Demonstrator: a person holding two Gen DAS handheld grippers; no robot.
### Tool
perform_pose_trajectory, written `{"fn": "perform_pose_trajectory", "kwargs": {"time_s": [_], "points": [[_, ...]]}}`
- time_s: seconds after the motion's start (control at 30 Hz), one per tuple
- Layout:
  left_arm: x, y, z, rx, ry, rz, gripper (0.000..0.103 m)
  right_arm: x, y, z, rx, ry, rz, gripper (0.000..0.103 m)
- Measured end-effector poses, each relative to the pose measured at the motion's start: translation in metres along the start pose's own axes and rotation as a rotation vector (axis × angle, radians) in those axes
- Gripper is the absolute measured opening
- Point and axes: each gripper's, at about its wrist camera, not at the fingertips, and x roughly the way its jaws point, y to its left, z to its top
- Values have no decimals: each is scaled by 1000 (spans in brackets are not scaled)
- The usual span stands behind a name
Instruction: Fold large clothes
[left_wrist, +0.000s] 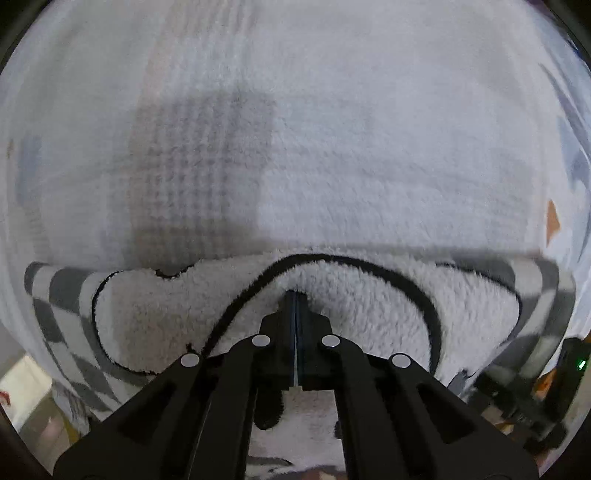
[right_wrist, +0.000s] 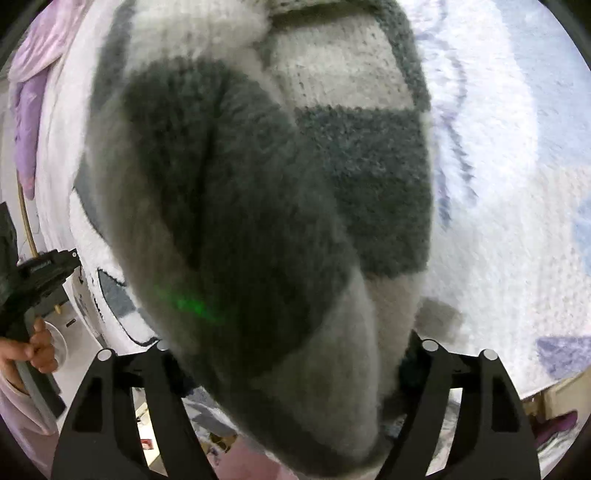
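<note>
A grey-and-white checkered garment (left_wrist: 66, 295) with a white fleece lining (left_wrist: 351, 295) and black trim lies on the bed. My left gripper (left_wrist: 296, 293) is shut, its tips dug into a pucker of the lining just inside the curved black trim. In the right wrist view the same checkered garment (right_wrist: 258, 184) bulges close to the lens and fills the gap between the widely spread jaws of my right gripper (right_wrist: 291, 332). The cloth hides both fingertips, so any contact with the pads is not visible. A hand (right_wrist: 37, 350) grips the other gripper's handle at the left edge.
A white bedspread (left_wrist: 332, 129) with faint blue and purple shapes (right_wrist: 561, 350) lies under the garment. Purple cloth (right_wrist: 29, 110) is bunched at the far left. Dark clutter with a green light (left_wrist: 580, 363) sits past the bed's edge.
</note>
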Motion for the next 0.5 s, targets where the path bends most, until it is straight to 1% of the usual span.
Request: {"fn": "perform_pose_trajectory", "kwargs": {"time_s": [0.07,0.13,0.17,0.2,0.23,0.27,0.3,0.33,0.37,0.4,0.43,0.47,0.5], "points": [[-8,0,6,14,74,-5,0,0,4,-1,-12,-2,-1,75],[-26,-4,-2,34,105,-10,0,-1,7,-3,-20,-9,6,74],[-34,-8,-11,57,117,-38,0,-1,8,-4,-18,-9,5,74],[-31,-9,-17,62,123,-39,0,-2,7,-5,-16,-10,2,75],[-20,-7,-22,52,104,46,0,-6,-7,-16,-18,-11,3,76],[-6,-7,-25,49,87,90,0,-3,-6,-13,-21,-12,5,77],[8,-7,-26,34,66,100,1,0,-4,-10,-29,-12,6,79],[14,-13,-25,16,21,142,0,0,8,-6,-33,-13,6,79],[15,-21,-23,23,27,191,0,1,1,-6,-39,-15,6,79],[15,-32,-23,63,40,249,0,0,0,-8,-38,-19,8,79],[13,-41,-25,126,55,296,0,0,0,-9,-41,-21,9,79],[5,-47,-31,176,67,305,0,-2,-1,-12,-45,-23,7,78],[-7,-45,-38,162,70,236,0,-2,-1,-14,-45,-22,7,78]]}}
